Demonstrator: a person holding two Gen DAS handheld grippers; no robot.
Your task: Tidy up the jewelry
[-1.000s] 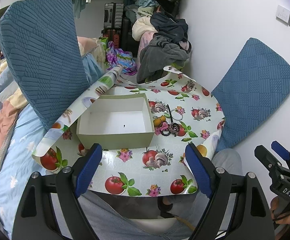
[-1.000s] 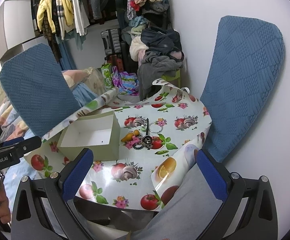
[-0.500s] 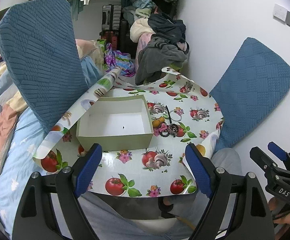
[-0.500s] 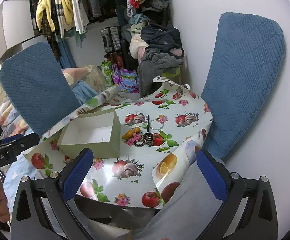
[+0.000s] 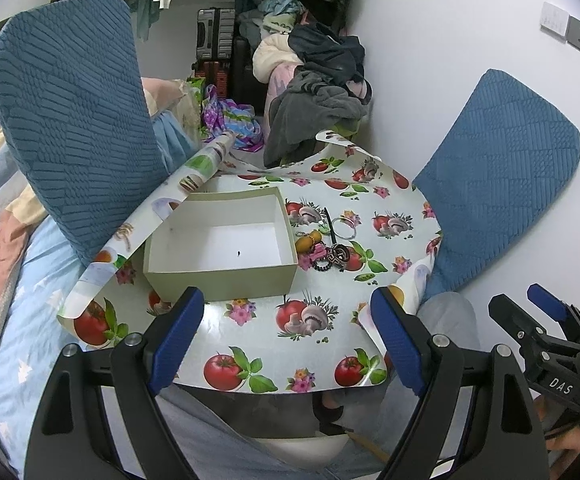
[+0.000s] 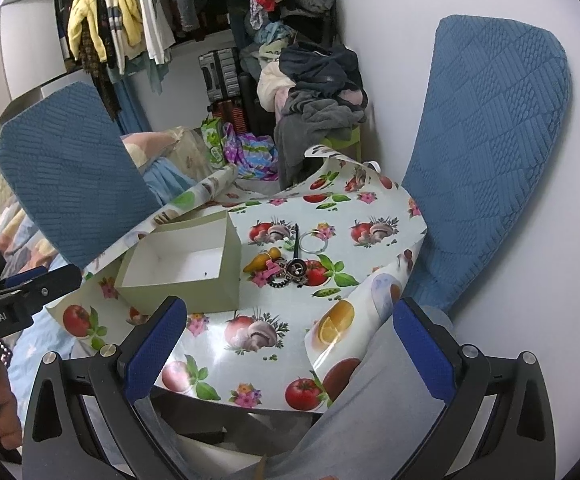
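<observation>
An open box (image 5: 217, 248) is set on the table (image 5: 249, 320), left of centre. A cluster of jewellery (image 5: 328, 250) is laid just beside the box's right wall, with a ring (image 5: 344, 228) behind it. Chair backs (image 5: 73, 128) are placed at either side, and piled clothes (image 5: 314, 96) are found behind the table.
</observation>
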